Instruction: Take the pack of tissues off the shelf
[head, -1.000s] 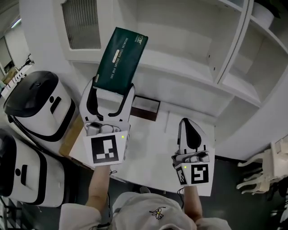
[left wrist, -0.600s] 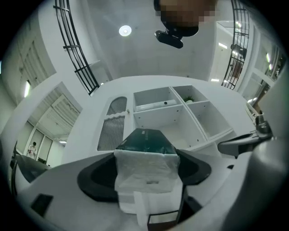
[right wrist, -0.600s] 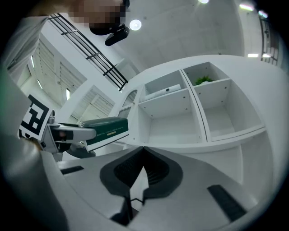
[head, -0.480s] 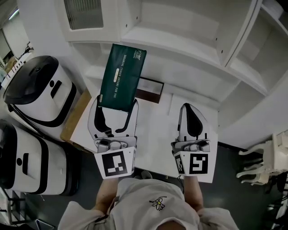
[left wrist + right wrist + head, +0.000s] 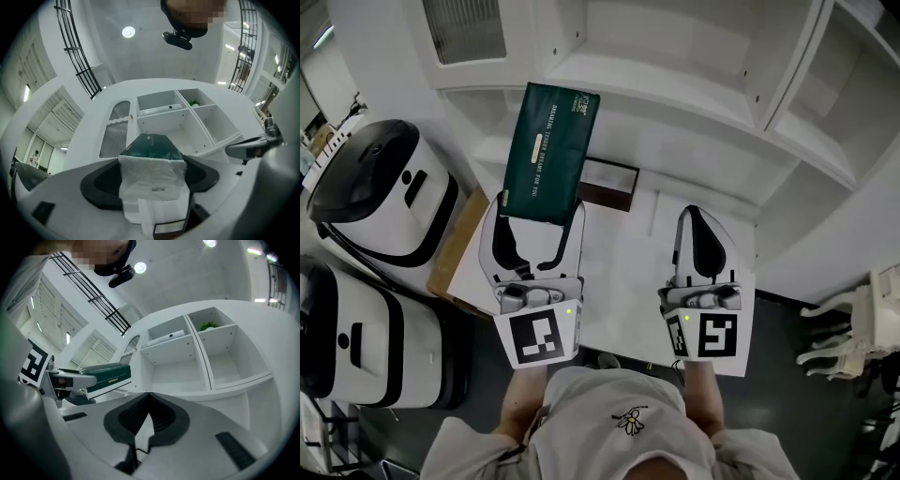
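The pack of tissues (image 5: 548, 150) is dark green with pale print and sticks out forward from my left gripper (image 5: 539, 208), in front of the white shelf unit (image 5: 675, 103). In the left gripper view the pack's white wrapped end (image 5: 152, 171) fills the gap between the black pads (image 5: 101, 185), which press on its two sides. My right gripper (image 5: 698, 214) hovers over the white table (image 5: 623, 291) with its jaws shut and nothing between them. The right gripper view shows its closed jaws (image 5: 147, 401) and the green pack (image 5: 110, 375) off to the left.
Two white-and-black appliances (image 5: 380, 202) (image 5: 356, 347) stand at the left. A dark brown box (image 5: 607, 183) lies at the back of the table, below the shelf. The shelf compartments (image 5: 173, 366) look bare. A white chair (image 5: 853, 328) is at the right.
My left gripper has drawn back from the shelf toward me with the pack in it, and the pack now points straighter ahead. The right gripper has hardly moved.
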